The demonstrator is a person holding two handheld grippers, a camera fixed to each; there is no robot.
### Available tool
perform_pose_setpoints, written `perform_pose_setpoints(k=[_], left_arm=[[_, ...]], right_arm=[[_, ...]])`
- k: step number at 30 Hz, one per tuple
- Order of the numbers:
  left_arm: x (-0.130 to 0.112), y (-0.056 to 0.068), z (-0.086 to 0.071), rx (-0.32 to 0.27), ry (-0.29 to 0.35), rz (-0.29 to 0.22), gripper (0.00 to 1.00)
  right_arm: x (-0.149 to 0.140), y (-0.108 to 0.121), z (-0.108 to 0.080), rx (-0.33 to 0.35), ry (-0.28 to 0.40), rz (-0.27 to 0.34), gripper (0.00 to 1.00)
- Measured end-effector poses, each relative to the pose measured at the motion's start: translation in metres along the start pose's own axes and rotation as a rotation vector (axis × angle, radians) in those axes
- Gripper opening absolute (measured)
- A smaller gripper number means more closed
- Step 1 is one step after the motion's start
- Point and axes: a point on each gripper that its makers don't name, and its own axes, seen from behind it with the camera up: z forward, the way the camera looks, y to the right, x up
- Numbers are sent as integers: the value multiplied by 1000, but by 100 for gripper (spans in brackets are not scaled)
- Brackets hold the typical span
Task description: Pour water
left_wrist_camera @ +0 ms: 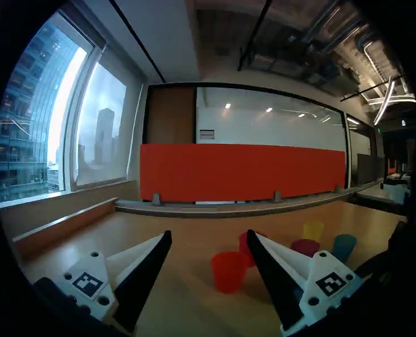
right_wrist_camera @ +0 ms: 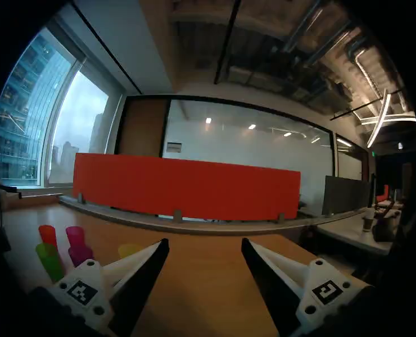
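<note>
In the left gripper view my left gripper (left_wrist_camera: 208,232) is open over a wooden table (left_wrist_camera: 191,303), with nothing between its fingers. A red cup (left_wrist_camera: 229,271) stands just ahead between the fingers. A second red cup (left_wrist_camera: 243,243) is behind it, partly hidden by the right finger. Further right stand a magenta cup (left_wrist_camera: 305,246), a yellow cup (left_wrist_camera: 313,230) and a blue cup (left_wrist_camera: 343,246). In the right gripper view my right gripper (right_wrist_camera: 204,241) is open and empty. Off to its left stand a red cup (right_wrist_camera: 48,235), a magenta cup (right_wrist_camera: 75,235), a green cup (right_wrist_camera: 49,260), a purple cup (right_wrist_camera: 80,254) and a yellow cup (right_wrist_camera: 128,249).
A long red partition (left_wrist_camera: 242,171) runs along the table's far edge, also seen as the red partition (right_wrist_camera: 185,188). Large windows (left_wrist_camera: 56,129) are on the left. A neighbouring desk (right_wrist_camera: 354,227) with a few items lies at the right. Bare table top (right_wrist_camera: 208,281) stretches ahead of the right gripper.
</note>
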Motion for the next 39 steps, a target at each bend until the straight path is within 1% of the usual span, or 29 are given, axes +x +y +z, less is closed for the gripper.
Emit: perform_pose_setpoints(k=[5, 8, 14, 20, 26, 32, 39], left_arm=[[1, -3, 2, 8, 16, -7, 99], [1, -4, 4, 18, 20, 4, 99], [-4, -8, 5, 47, 25, 23, 99], [-11, -7, 9, 50, 36, 16, 99], [-22, -10, 13, 44, 34, -8, 99], [-39, -18, 15, 47, 18, -25, 99], [-48, -21, 15, 45, 15, -33, 99]], right_arm=[[6, 1, 0, -8, 16, 35, 100], [8, 3, 0, -13, 23, 58, 100], [5, 5, -2, -13, 1, 83, 100], [9, 7, -5, -25, -8, 56, 100], [14, 12, -7, -45, -9, 27, 100], [12, 14, -8, -55, -15, 29, 100], [16, 12, -9, -54, -14, 25, 100]])
